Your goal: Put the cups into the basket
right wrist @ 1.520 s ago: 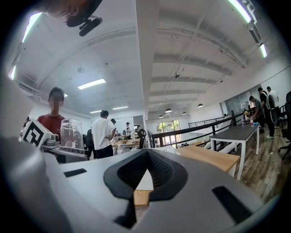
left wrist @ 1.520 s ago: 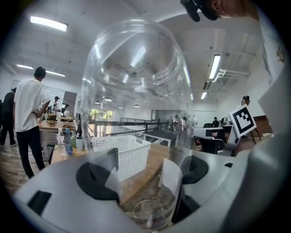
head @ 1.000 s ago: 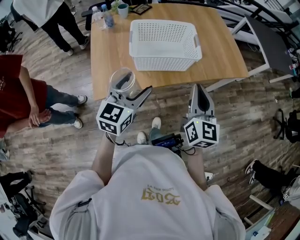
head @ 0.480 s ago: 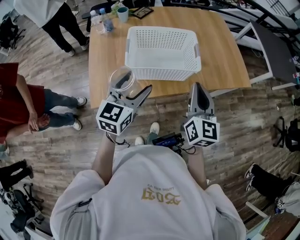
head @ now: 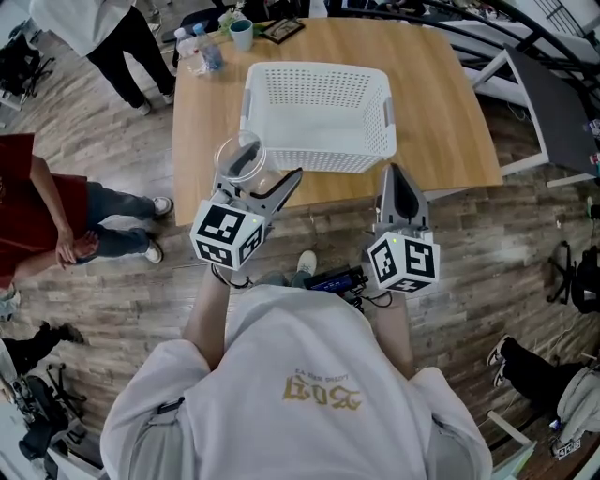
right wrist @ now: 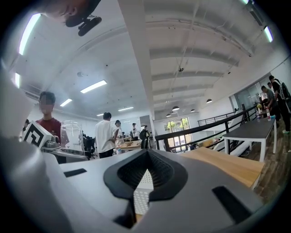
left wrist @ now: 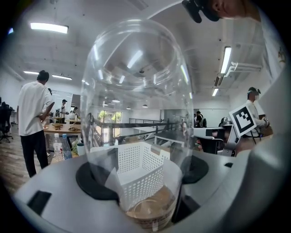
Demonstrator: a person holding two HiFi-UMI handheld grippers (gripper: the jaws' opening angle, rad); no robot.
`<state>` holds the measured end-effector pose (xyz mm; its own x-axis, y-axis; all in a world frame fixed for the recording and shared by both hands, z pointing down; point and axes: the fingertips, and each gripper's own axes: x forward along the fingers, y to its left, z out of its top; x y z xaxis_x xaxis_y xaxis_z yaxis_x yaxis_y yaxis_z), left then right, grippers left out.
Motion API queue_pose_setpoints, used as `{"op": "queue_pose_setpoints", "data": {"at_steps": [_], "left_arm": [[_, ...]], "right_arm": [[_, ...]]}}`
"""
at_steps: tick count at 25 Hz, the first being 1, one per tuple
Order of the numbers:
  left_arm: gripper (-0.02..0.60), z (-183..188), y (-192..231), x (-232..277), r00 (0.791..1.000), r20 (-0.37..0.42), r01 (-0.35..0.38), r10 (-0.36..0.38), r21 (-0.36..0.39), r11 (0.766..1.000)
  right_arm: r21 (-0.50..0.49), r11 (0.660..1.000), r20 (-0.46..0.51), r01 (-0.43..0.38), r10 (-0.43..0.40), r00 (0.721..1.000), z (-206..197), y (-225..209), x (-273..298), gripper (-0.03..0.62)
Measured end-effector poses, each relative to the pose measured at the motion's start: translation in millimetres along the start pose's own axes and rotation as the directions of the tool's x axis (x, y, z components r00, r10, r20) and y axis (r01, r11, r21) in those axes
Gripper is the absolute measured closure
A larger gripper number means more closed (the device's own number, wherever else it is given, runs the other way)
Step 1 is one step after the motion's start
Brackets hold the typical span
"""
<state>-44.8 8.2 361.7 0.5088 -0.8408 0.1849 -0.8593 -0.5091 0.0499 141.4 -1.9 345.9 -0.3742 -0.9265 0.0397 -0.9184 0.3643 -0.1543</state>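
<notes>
A clear plastic cup (head: 244, 161) stands upright between the jaws of my left gripper (head: 258, 183), which is shut on it near its base. In the left gripper view the cup (left wrist: 136, 113) fills the middle, and the white basket (left wrist: 136, 175) shows through it. The white perforated basket (head: 319, 114) sits on the wooden table (head: 441, 112), just beyond the cup. My right gripper (head: 398, 192) is shut with nothing in it, held over the floor at the table's near edge. In the right gripper view the cup (right wrist: 72, 134) appears at the left.
At the table's far left corner stand a green mug (head: 242, 34), water bottles (head: 199, 49) and a dark tray (head: 281, 28). People stand and sit on the wooden floor to the left (head: 56, 197). A dark desk (head: 553, 84) is at the right.
The basket and table have drifted slightly left and nearer in the head view as I moved. Both grippers keep their pose, with the cup still held.
</notes>
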Motion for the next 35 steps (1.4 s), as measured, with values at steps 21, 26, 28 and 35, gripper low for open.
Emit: {"op": "queue_pose_setpoints", "data": {"at_steps": [21,26,28,35], "left_arm": [[0.227,18,38,56,1.0,0.007,-0.009,0.009,0.007,1.0],[0.227,25,50,76,1.0,0.011,-0.003,0.003,0.009,1.0],[0.227,28,54,82,1.0,0.014,-0.003,0.002,0.011,1.0],[0.227,31,69,101,1.0,0.015,0.001,-0.001,0.01,1.0]], "right_arm": [[0.004,0.999,-0.001,-0.041,0.041,0.999,10,-14,73,0.583],[0.004,0.999,-0.003,-0.044,0.044,0.999,14,-20,94,0.583],[0.003,0.999,-0.006,-0.048,0.048,0.999,16,-21,100,0.583],[0.0,0.999,-0.016,-0.054,0.054,0.998,18,-21,123,0.583]]}}
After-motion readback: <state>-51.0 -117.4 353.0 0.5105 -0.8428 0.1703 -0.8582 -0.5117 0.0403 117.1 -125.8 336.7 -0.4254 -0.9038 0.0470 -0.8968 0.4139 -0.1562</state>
